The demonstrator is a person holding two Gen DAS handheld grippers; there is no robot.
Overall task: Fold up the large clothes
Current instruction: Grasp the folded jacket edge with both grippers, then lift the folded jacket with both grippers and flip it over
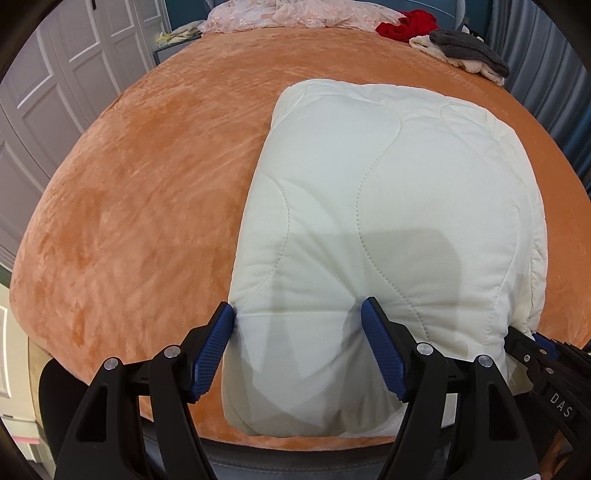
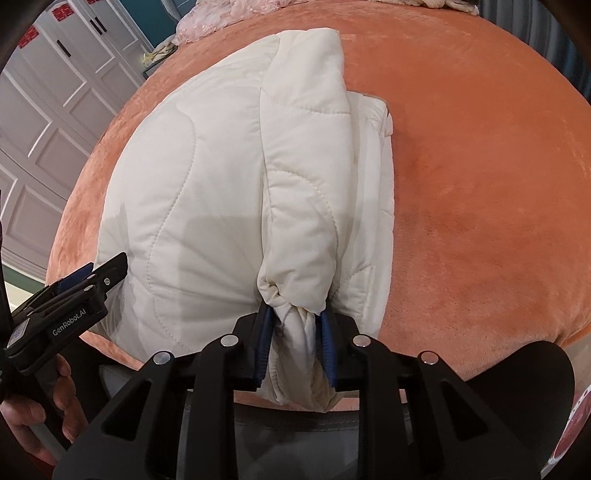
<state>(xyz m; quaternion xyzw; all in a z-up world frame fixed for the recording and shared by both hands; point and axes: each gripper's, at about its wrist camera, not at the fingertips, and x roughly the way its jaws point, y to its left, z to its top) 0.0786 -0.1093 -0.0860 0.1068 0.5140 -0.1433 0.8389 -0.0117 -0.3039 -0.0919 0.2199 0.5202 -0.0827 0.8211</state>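
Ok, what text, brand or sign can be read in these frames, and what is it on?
"DAS": on the right hand-held gripper body, seen in the left wrist view.
"GenRobot.AI": on the left hand-held gripper body, seen in the right wrist view.
Red signs on the wardrobe doors: too blurred to read.

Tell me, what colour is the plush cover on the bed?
Orange: the plush bed cover is velvety orange under the folded white quilted coat, clearest in the left wrist view.
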